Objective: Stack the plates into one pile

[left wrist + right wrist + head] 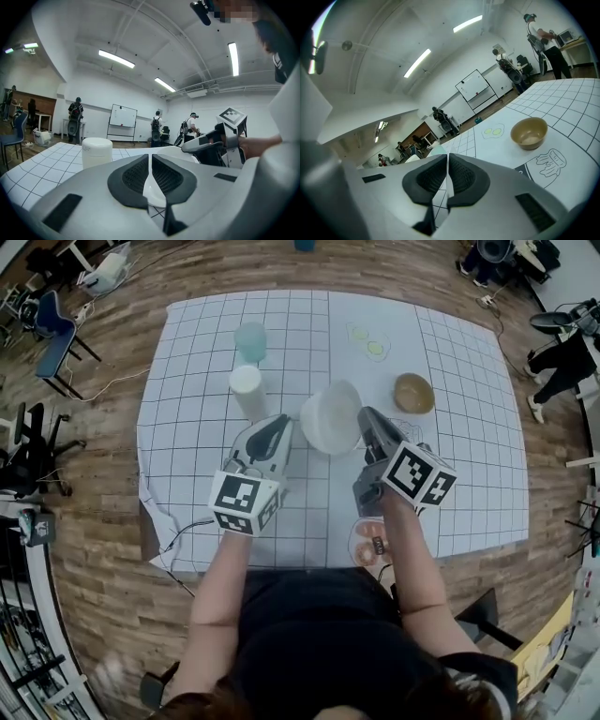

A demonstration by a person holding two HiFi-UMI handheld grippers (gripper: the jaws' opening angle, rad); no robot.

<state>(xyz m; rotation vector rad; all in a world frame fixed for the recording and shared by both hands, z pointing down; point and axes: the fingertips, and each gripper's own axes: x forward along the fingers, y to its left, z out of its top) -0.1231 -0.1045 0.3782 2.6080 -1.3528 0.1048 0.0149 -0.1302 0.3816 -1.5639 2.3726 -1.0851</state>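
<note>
A deep white plate (pixel 330 418) rests mid-table on the grid cloth (pixel 469 446). My left gripper (pixel 284 423) comes in from the near left, tips close to the plate's left rim. Across from it, my right gripper (pixel 365 413) has its tips at the right rim. In the left gripper view the pads (pixel 137 174) meet, with the white plate (pixel 176 151) showing beyond them. In the right gripper view the jaws of the right gripper (pixel 447 173) are also closed. I cannot see either pair pinching the rim. A small plate with pink pieces (pixel 367 542) lies at the near edge under my right forearm.
Left of the white plate stands a white cup (pixel 247 388), with a pale blue cup (pixel 250 339) behind it. A brown bowl (pixel 413 393) sits to the right. An egg picture (pixel 367 339) is printed on the cloth. People and chairs stand around the room.
</note>
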